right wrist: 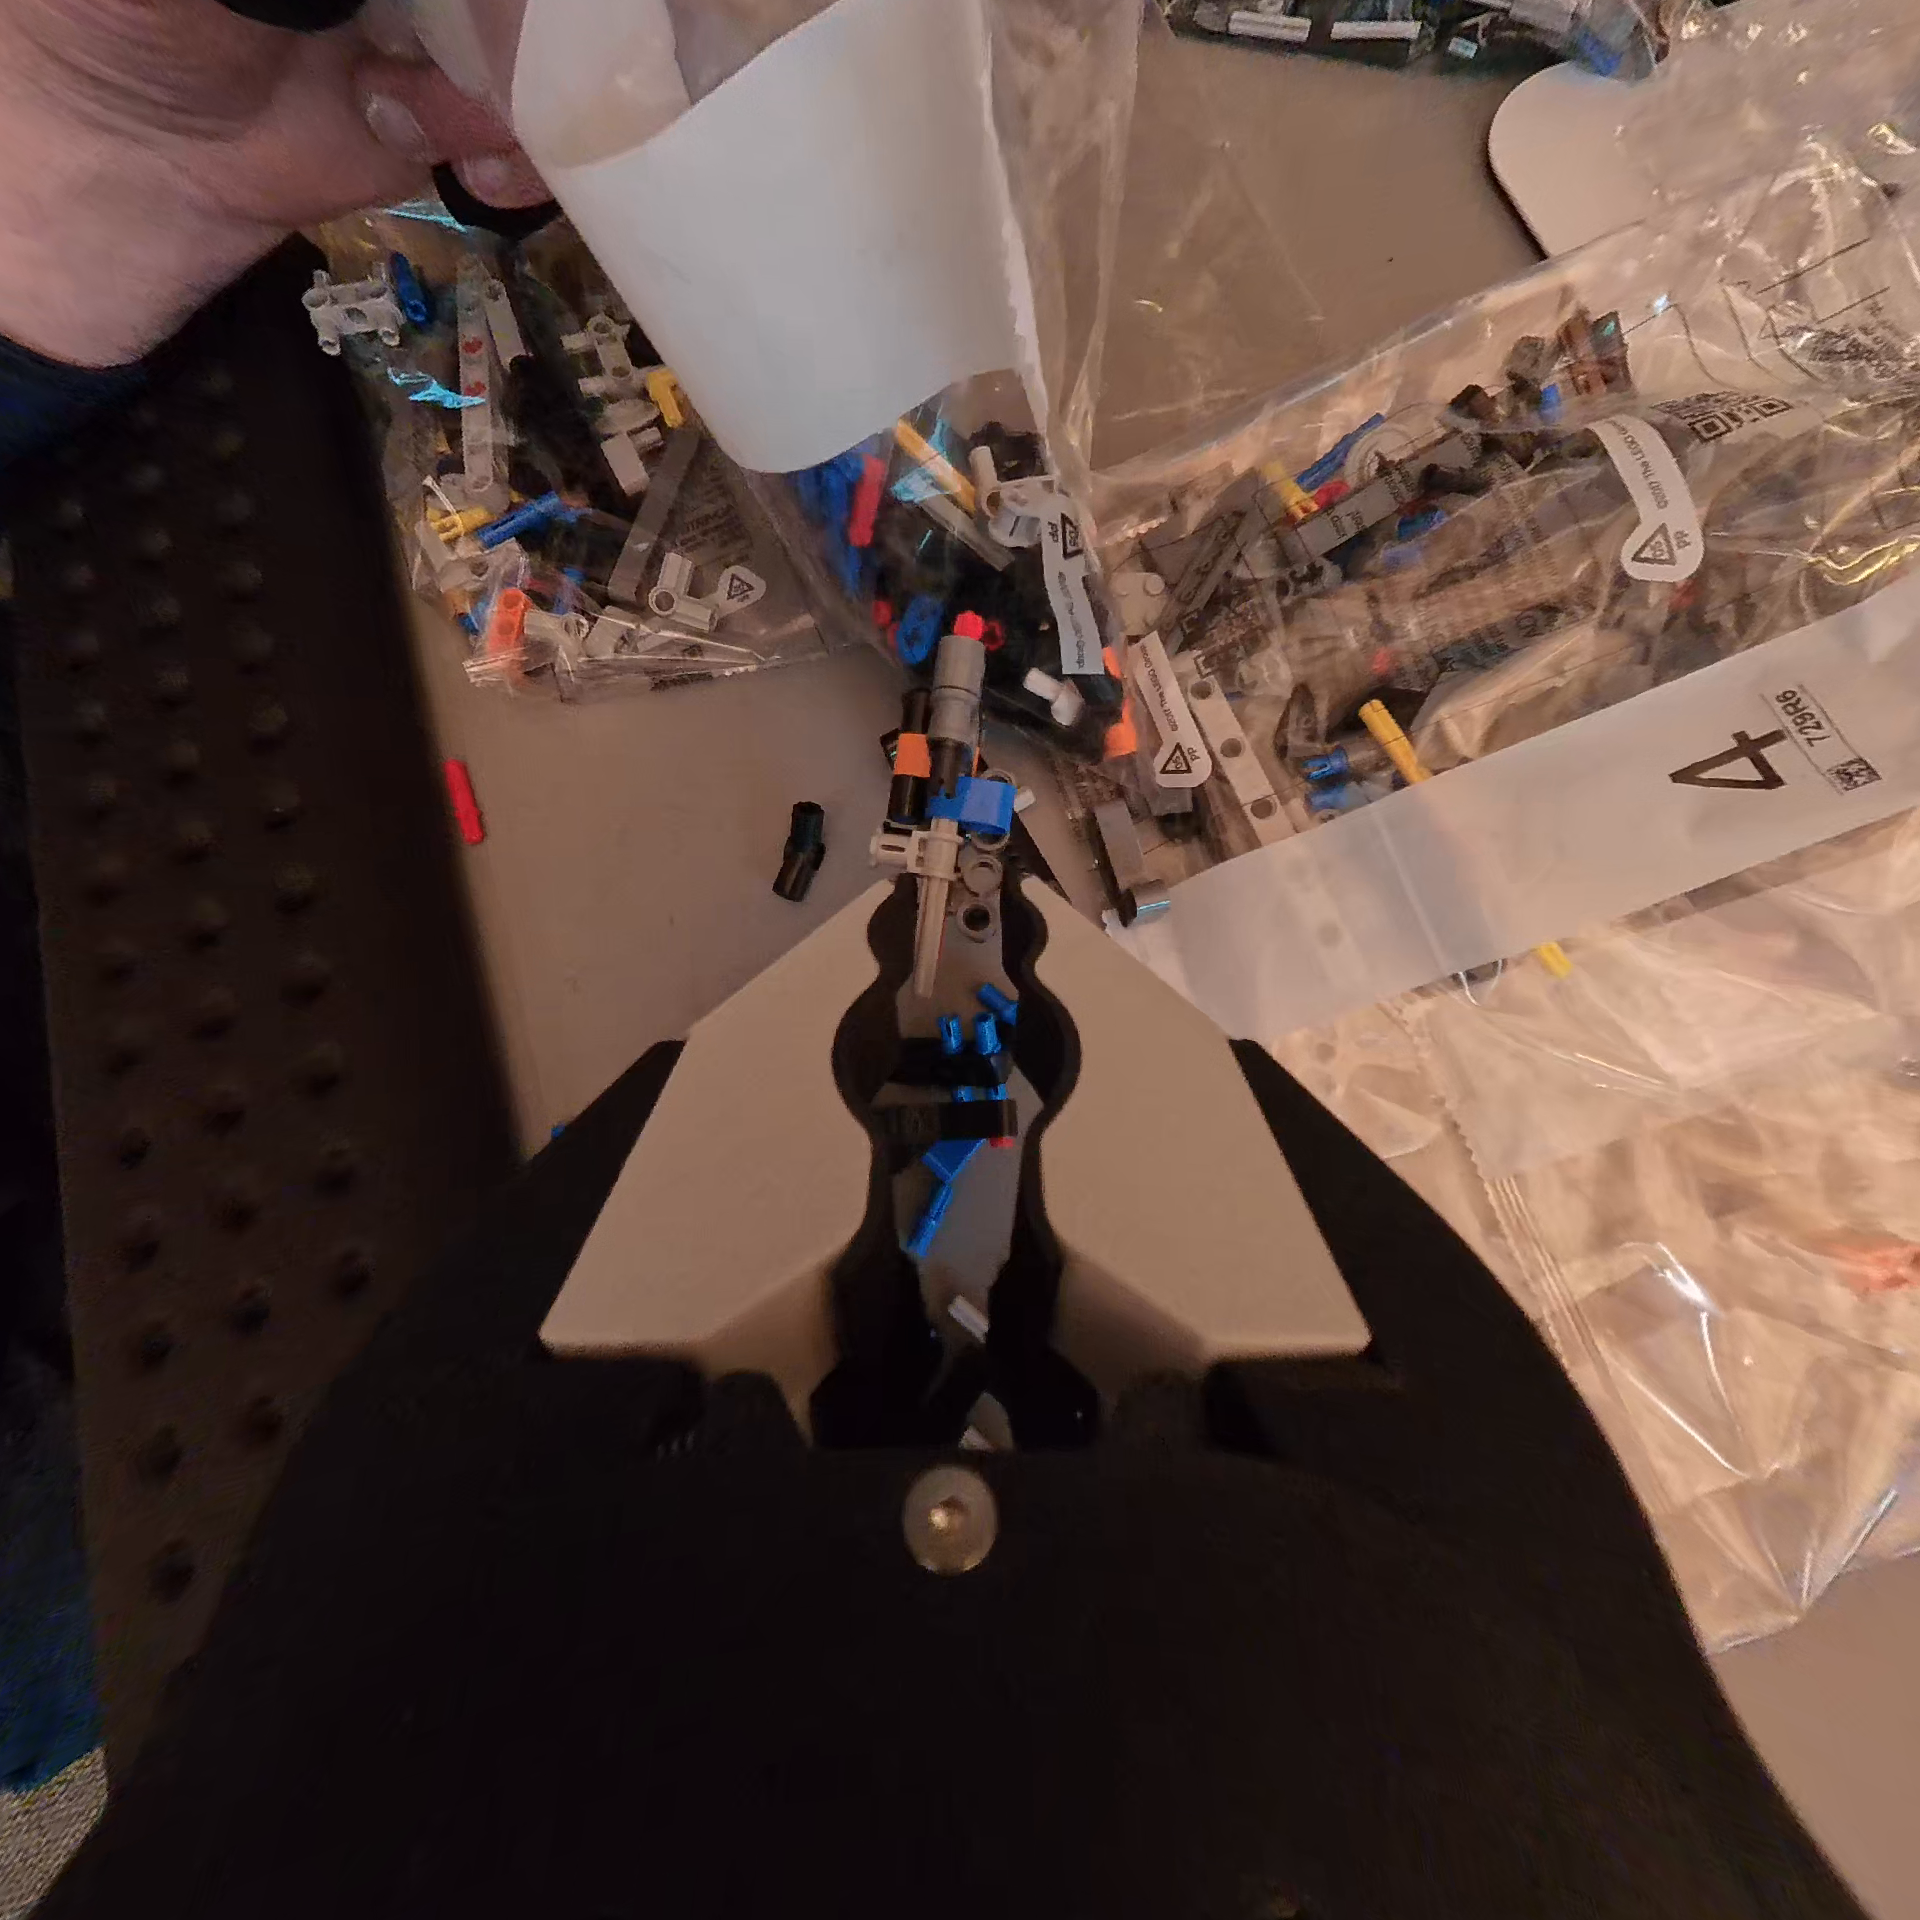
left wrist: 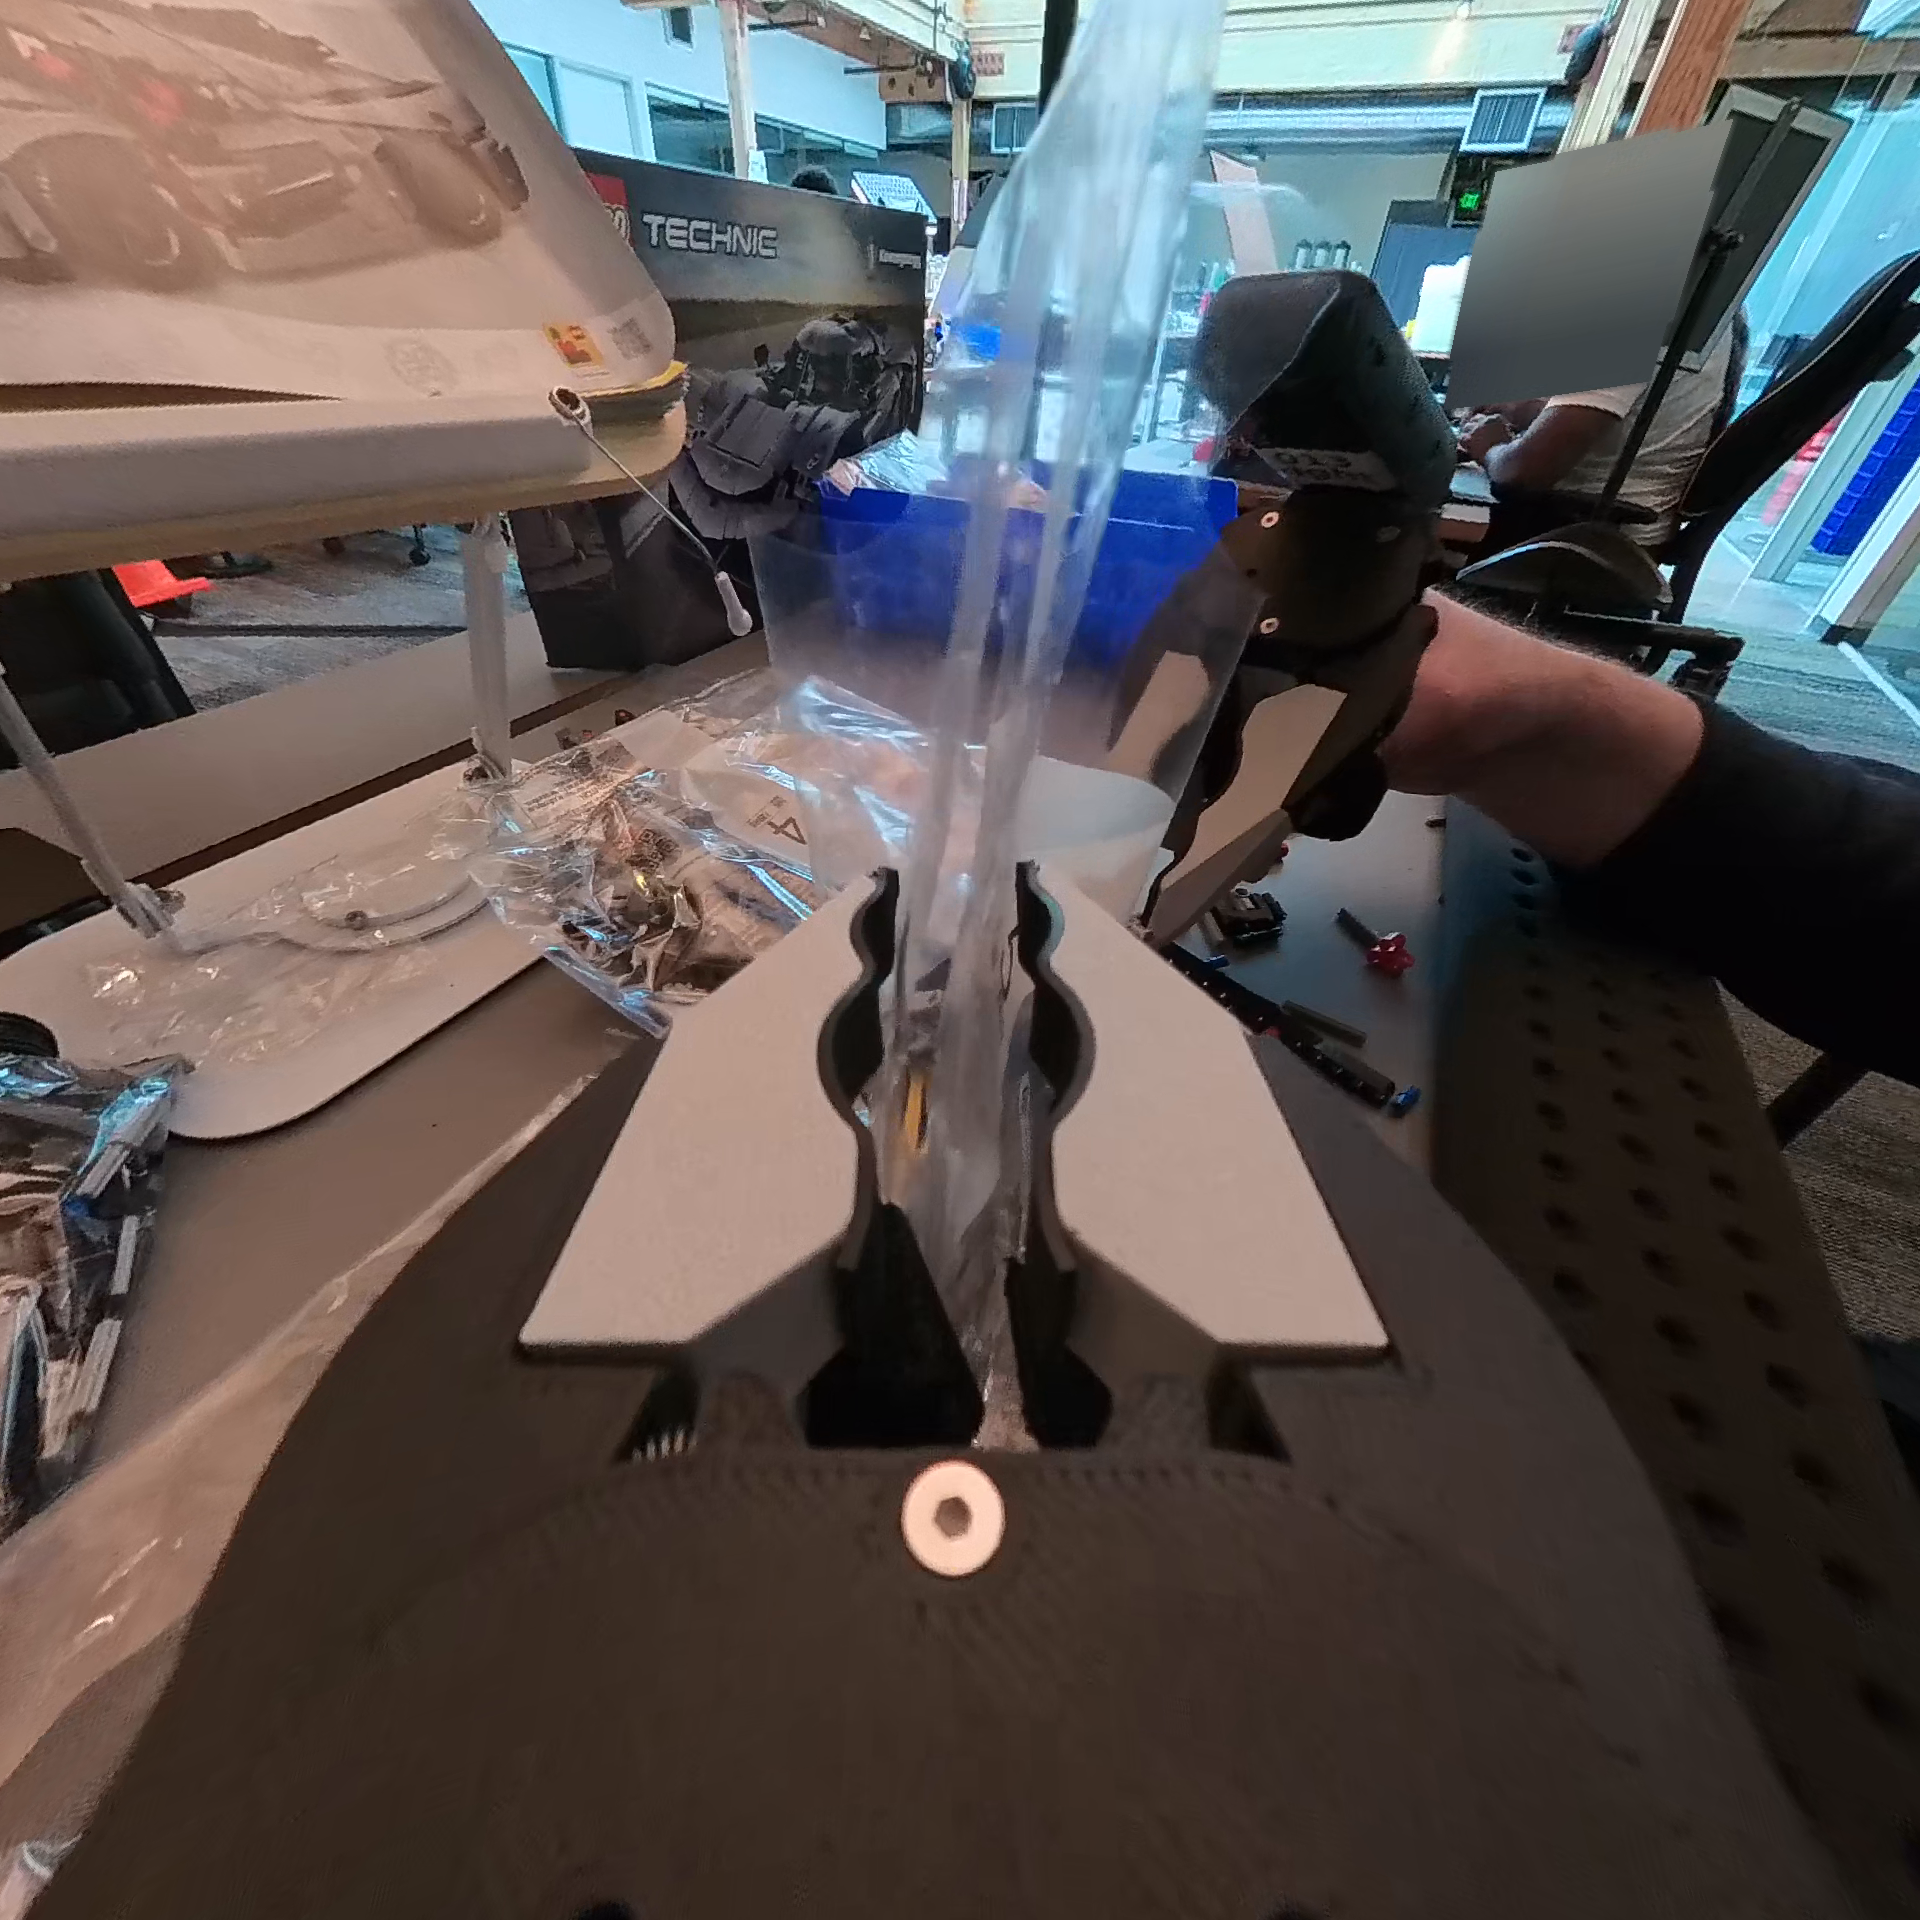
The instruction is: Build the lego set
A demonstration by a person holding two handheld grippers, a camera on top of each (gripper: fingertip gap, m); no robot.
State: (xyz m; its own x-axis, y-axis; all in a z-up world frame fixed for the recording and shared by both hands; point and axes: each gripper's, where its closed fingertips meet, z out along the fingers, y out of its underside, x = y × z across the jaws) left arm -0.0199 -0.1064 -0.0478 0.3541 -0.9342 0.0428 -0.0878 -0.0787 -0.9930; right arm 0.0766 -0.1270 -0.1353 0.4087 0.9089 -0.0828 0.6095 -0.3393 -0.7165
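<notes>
The left gripper point(left wrist: 954, 914) is pinching a clear plastic bag point(left wrist: 1049, 540) between its fingers, which are pressed close on the film. The bag is rising from the fingers up the middle of the left wrist view to the top edge; it is see-through, creased and looks nearly empty, with a few small pieces low between the fingers.

At the right of that view, a hand point(left wrist: 1527, 727) is holding the right gripper point(left wrist: 1174, 894), tilted down toward the grey bench point(left wrist: 1340, 894), where dark pins and a small red piece point(left wrist: 1387, 951) are lying loose. A lego box point(left wrist: 769, 416) is standing behind, and an instruction booklet point(left wrist: 260, 208) is resting on a white stand in the upper left.

In the right wrist view, the right gripper point(right wrist: 951, 904) is closing its fingers on a small lego assembly point(right wrist: 951, 790): a grey axle with blue, black and orange parts and a red tip, pointing toward the top of the frame. It is sitting at the centre, its far end over the bench.

Beyond it, clear bags of mixed lego pieces point(right wrist: 582, 488) are lying across the bench, with a numbered bag point(right wrist: 1455, 644) at the right. A loose red pin point(right wrist: 463, 800) and a black connector point(right wrist: 800, 850) are lying just left of the assembly.
</notes>
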